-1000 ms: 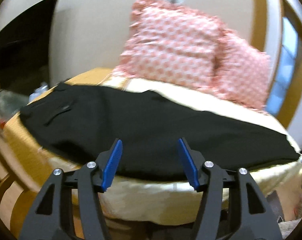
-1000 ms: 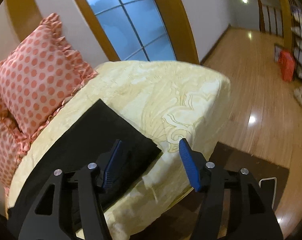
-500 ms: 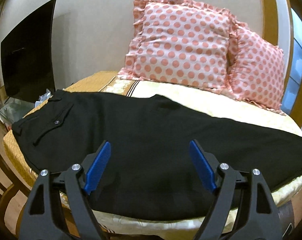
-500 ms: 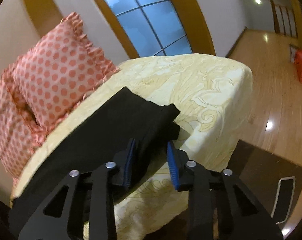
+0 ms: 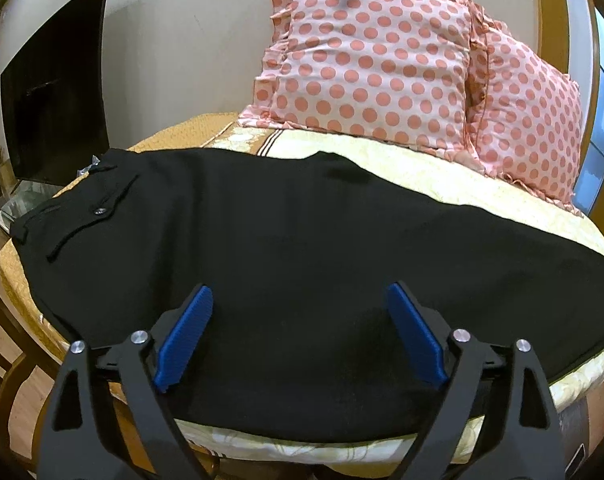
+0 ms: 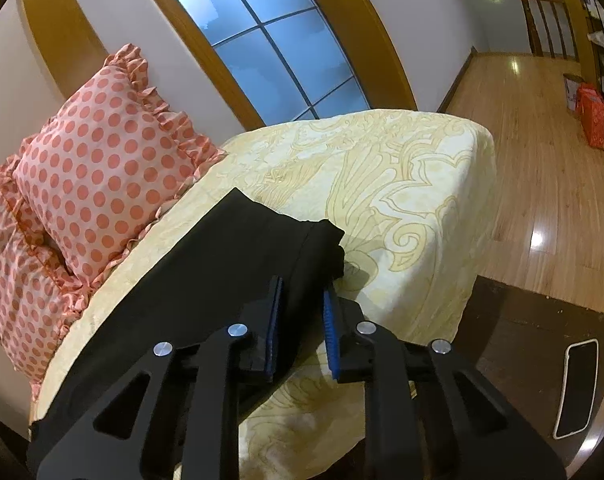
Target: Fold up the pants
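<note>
Left gripper (image 5: 300, 312) with black frame and blue ribbed pads: jaws spread wide, nothing between them, poised over the near long edge of the black woven trousers (image 5: 286, 264). Trousers laid lengthwise across the pale yellow patterned bedspread (image 6: 402, 184), already doubled leg on leg; waistband and buttoned back pocket (image 5: 102, 210) at far left, hems at far right. Behind: two pink polka-dot ruffled cushions (image 5: 374, 60) against the wall, dark flat screen (image 5: 54, 92) at left. Right gripper (image 6: 302, 304): jaws nearly together, clamped on the bunched hem corner (image 6: 326, 240), cloth lifted slightly off the bedspread. Fabric judged light, limp, non-fragile; prone to sag and slide between layers, so both plies best pinched together near an edge. Likely hold for the free gripper: the waistband end, or the near edge at mid-length as fold line. Wooden floor (image 6: 542, 128) and phone (image 6: 578, 388) on a dark mat at right.
</note>
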A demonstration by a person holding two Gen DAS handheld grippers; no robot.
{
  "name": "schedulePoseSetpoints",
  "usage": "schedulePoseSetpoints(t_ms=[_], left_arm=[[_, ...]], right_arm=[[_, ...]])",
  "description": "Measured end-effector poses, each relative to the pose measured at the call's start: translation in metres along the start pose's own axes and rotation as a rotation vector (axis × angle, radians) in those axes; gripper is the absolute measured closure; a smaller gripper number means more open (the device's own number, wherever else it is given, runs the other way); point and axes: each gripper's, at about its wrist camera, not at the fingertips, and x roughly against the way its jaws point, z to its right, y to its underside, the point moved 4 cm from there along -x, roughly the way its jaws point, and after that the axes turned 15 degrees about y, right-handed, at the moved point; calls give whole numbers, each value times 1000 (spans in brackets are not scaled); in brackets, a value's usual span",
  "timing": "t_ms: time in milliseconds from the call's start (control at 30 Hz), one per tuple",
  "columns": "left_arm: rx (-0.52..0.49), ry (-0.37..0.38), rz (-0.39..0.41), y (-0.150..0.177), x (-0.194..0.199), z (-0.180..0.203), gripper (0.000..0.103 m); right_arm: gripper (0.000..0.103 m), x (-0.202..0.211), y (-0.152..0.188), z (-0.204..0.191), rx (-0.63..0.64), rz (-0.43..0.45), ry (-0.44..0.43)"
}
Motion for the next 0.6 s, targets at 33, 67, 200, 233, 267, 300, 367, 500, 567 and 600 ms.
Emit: schedulePoseSetpoints(t_ms=[33, 67, 200, 233, 267, 300, 367, 500, 567, 600], left_arm=[[-2, -6, -12, 1, -3, 0, 10], [-2, -10, -27, 3, -6, 0, 8], [-39, -35, -49, 9, -11, 3, 4], [-47, -39, -53, 10, -12, 4, 3], [-57, -42, -55, 12, -13, 5, 2], [-63, -47, -54, 12, -13, 5, 2], [-63, -46, -51, 12, -13, 5, 2], [-65, -46, -45, 13, -13, 5, 2], [-67, -52, -42, 12, -14, 5, 2], [-65, -53, -40, 12, -14, 5, 2]], right_arm=[[87, 0, 0, 0, 9, 6, 6], [90, 0, 1, -1, 19, 9, 9], [94, 0, 3, -3, 20, 12, 0], [94, 1, 2, -4, 19, 14, -3], [95, 2, 1, -5, 17, 16, -11], [95, 4, 0, -6, 16, 21, -23], [95, 9, -4, -12, 20, 34, -52], [95, 33, -17, -47, 65, 71, -178], [95, 49, -19, -74, 112, 91, -250], [95, 61, -19, -97, 153, 102, -308]])
